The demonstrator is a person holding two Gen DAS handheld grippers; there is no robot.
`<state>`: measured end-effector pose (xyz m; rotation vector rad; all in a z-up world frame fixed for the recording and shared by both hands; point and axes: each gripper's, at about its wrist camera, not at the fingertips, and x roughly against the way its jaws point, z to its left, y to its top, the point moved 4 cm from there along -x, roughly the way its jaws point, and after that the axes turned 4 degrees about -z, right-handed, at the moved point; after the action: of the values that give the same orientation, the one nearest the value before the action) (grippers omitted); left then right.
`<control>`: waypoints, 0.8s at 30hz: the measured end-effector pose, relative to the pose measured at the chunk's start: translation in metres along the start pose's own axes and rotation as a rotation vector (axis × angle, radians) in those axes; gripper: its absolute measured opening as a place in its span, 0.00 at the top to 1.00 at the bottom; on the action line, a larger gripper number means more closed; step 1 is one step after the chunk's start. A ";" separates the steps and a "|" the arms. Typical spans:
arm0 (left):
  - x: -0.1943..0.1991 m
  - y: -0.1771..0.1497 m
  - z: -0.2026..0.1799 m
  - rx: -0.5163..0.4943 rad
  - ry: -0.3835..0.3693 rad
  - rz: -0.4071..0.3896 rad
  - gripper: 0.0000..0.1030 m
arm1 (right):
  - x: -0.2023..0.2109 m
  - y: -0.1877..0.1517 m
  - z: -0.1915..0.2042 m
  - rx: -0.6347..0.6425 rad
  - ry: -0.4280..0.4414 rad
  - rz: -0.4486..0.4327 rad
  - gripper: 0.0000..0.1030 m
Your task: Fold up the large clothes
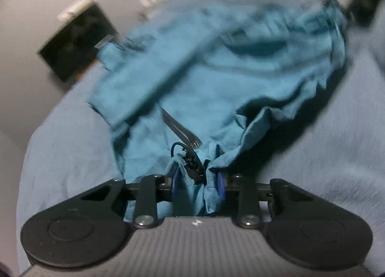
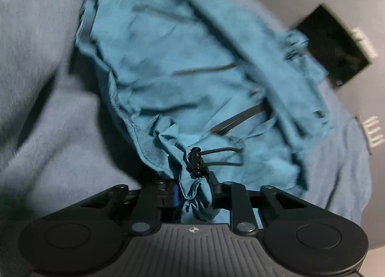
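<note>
Both sets of jaws are clenched on bunched teal fabric — the left gripper (image 1: 197,185) pinches a gathered hem of the teal jacket (image 1: 216,65) beside a black cord toggle (image 1: 190,159), and the right gripper (image 2: 195,195) grips another bunch of the same hem by its own black drawstring stopper (image 2: 196,159). Between them the jacket sprawls crumpled across a pale blue bedspread (image 1: 67,137), dark zippers (image 2: 240,118) showing on its front. Beyond the bed's edge, a black box-like object (image 1: 77,41) sits on the grey floor (image 1: 36,0) — too blurred to identify.
</note>
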<state>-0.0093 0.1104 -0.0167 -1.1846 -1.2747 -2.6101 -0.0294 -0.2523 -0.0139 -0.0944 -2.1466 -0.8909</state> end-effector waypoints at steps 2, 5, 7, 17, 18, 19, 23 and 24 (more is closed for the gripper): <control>0.026 0.013 0.013 0.100 0.015 -0.079 0.74 | 0.026 0.002 -0.014 -0.092 -0.041 -0.092 0.82; 0.063 0.030 0.025 0.181 0.042 -0.167 0.75 | 0.064 0.001 -0.033 -0.236 -0.076 -0.202 0.83; 0.085 0.039 0.026 0.196 0.050 -0.205 0.75 | 0.088 -0.003 -0.042 -0.302 -0.071 -0.256 0.84; 0.193 0.054 -0.001 0.213 0.024 -0.294 0.75 | 0.200 -0.016 -0.036 -0.320 0.094 -0.336 0.85; 0.205 0.053 -0.008 0.215 0.015 -0.291 0.75 | 0.210 -0.018 -0.034 -0.308 0.134 -0.333 0.85; 0.214 0.054 -0.012 0.215 0.001 -0.285 0.75 | 0.220 -0.020 -0.031 -0.295 0.165 -0.332 0.85; 0.228 0.053 -0.027 0.196 -0.010 -0.248 0.75 | 0.236 -0.021 -0.030 -0.261 0.169 -0.331 0.84; 0.224 0.053 -0.029 0.182 0.001 -0.238 0.75 | 0.233 -0.020 -0.036 -0.277 0.161 -0.338 0.84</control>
<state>-0.1713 0.1230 0.1496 -1.0622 -1.7076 -2.5726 -0.1726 -0.3399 0.1532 0.2018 -1.9085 -1.3419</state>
